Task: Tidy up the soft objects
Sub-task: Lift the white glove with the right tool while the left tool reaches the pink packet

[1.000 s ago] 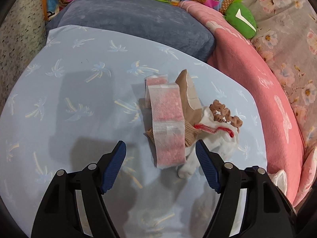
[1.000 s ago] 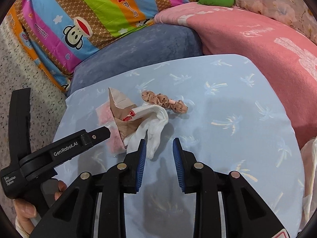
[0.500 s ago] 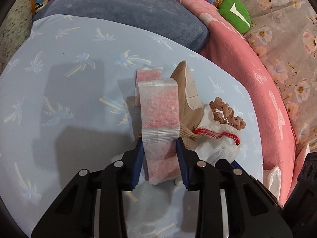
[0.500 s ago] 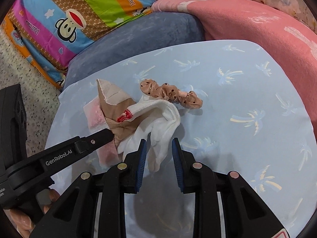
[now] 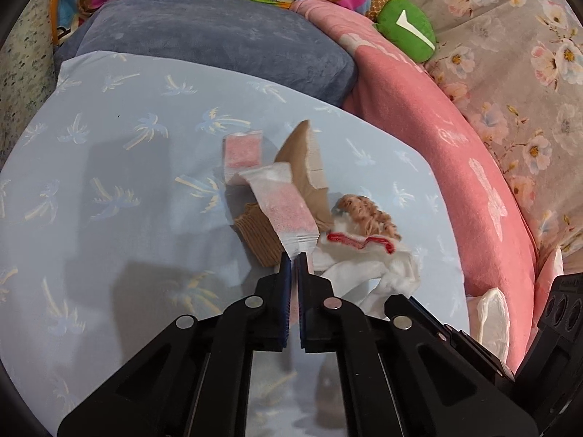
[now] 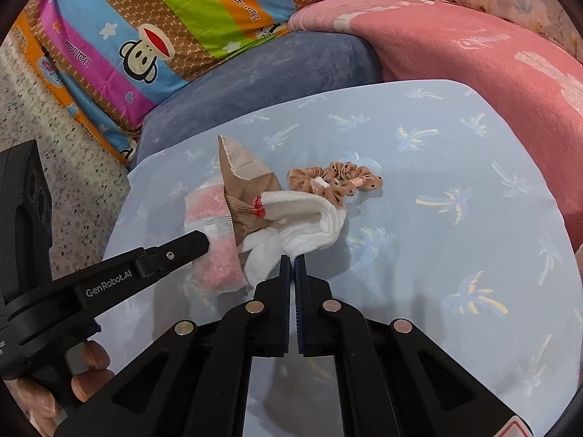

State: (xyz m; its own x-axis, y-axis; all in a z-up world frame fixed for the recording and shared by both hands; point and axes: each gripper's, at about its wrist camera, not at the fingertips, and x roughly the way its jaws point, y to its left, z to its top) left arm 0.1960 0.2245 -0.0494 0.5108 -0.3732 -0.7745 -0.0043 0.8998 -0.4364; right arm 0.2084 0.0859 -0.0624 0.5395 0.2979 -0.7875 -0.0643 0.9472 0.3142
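A small heap lies on the pale blue palm-print cushion (image 5: 109, 167). In it are a pink-and-white packet strip (image 5: 288, 211), a tan sock (image 5: 304, 156), a white sock with red trim (image 5: 364, 266) and a brown dotted scrunchie (image 5: 368, 215). My left gripper (image 5: 293, 260) is shut on the near end of the packet strip, which curls up off the tan sock. My right gripper (image 6: 292, 260) is shut on the near edge of the white sock (image 6: 309, 225). The scrunchie (image 6: 335, 180) lies just behind that sock. My left gripper's finger (image 6: 182, 247) reaches in over the packet (image 6: 218, 266).
A grey-blue pillow (image 5: 218, 40) lies behind the cushion and a pink blanket (image 5: 437, 138) runs along its right. A striped monkey-print pillow (image 6: 164, 18) and a green plush (image 5: 404, 29) sit at the back. Speckled floor (image 6: 54, 116) lies to the left.
Both grippers moved in on the heap and shut. The left one took the packet strip's near end, now bent upward. The right one closed on the white sock's edge.
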